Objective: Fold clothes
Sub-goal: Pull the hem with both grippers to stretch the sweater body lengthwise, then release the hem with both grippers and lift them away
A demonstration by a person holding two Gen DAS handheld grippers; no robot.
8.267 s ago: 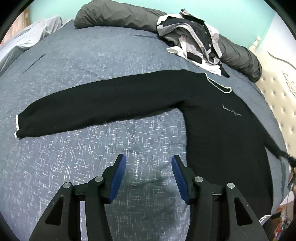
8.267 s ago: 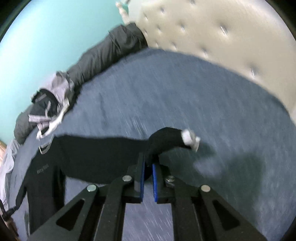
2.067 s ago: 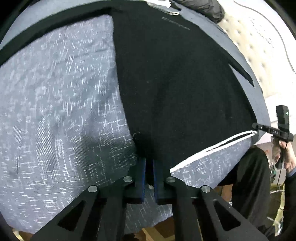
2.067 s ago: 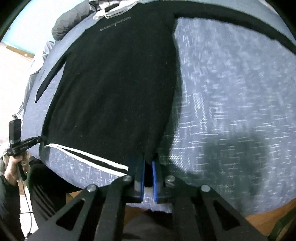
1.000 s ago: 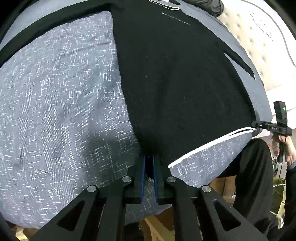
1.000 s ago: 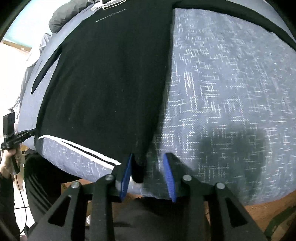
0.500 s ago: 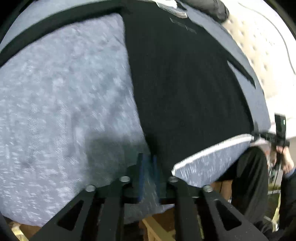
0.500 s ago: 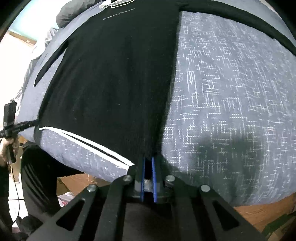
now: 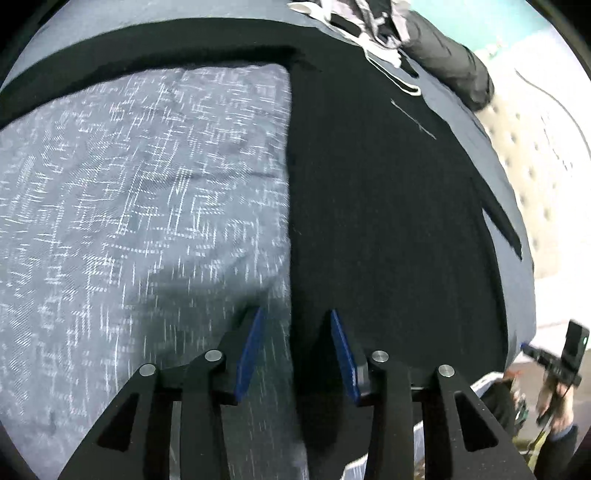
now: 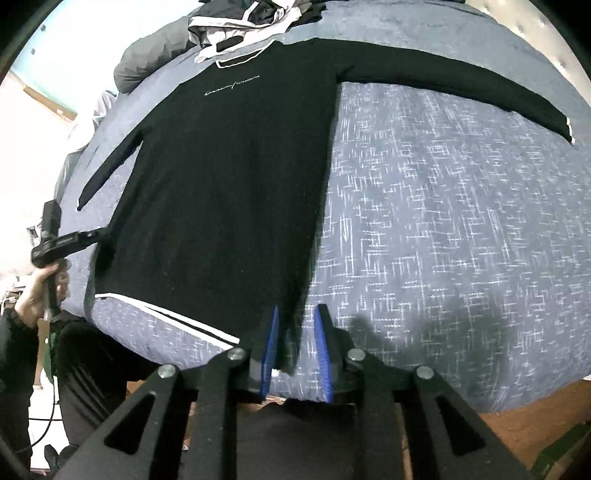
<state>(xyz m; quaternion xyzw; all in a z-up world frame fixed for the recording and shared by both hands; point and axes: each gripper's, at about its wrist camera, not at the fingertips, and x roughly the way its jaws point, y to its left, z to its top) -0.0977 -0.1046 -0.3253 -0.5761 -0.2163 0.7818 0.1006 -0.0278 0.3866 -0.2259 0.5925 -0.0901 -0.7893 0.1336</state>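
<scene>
A black long-sleeved sweater (image 10: 229,166) lies flat on the blue-grey bedspread (image 10: 443,221), sleeves spread, its white-striped hem (image 10: 166,314) at the near bed edge. My right gripper (image 10: 298,306) hovers over the hem's right corner. Its jaws are opening; a strip of the sweater runs between the blue pads, which do not press it. In the left wrist view the sweater (image 9: 388,203) fills the right half. My left gripper (image 9: 295,310) straddles its left side edge, jaws apart and closing, with the fabric edge between them untouched.
A heap of clothes (image 10: 243,18) and a dark grey bolster (image 9: 450,62) lie at the far end of the bed. A tufted headboard (image 9: 535,147) stands on the right. A hand with a black handled device (image 10: 48,251) is by the hem's far corner.
My left gripper was shut on the hem corner; now its jaws stand apart and it has shifted along the side edge. My right gripper shut briefly, then parted again and rose.
</scene>
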